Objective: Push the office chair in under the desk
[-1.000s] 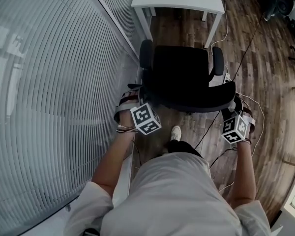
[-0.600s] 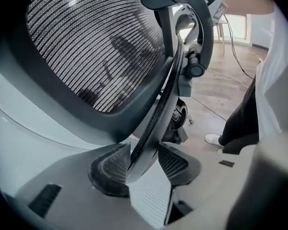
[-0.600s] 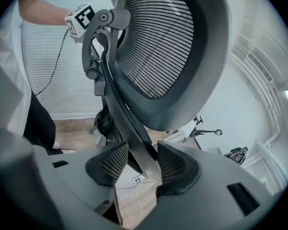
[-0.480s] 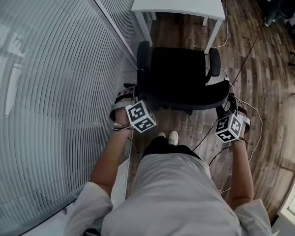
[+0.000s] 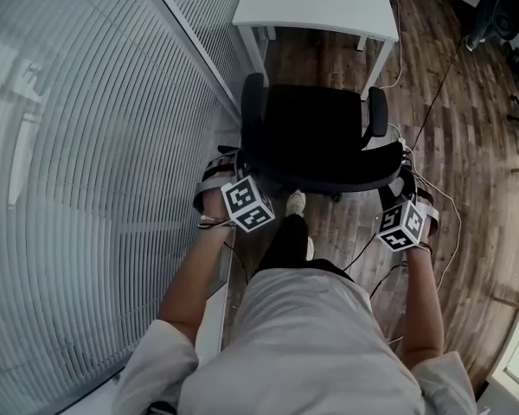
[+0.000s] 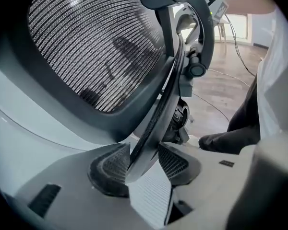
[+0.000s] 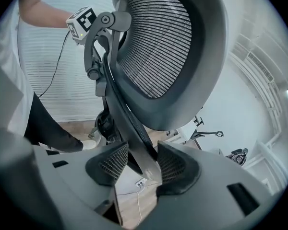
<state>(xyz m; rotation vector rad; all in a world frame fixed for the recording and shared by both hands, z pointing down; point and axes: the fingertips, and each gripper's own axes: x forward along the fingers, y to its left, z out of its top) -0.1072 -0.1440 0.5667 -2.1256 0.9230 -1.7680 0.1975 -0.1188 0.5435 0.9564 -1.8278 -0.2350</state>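
The black office chair stands on the wood floor facing the white desk, its seat just short of the desk's front edge. Its mesh backrest is nearest me. My left gripper is shut on the backrest's left rim, which runs down between both pads. The right gripper is shut on the backrest's right rim in the same way. In the head view the left gripper and right gripper sit at the two ends of the backrest.
A glass wall with blinds runs close along the chair's left side. Cables and a power strip lie on the floor at the right. The person's shoe is just behind the chair. Another dark chair stands far right.
Chair and both grippers have moved a little toward the desk. The person's leg has stepped forward behind the chair. Both grips are unchanged.
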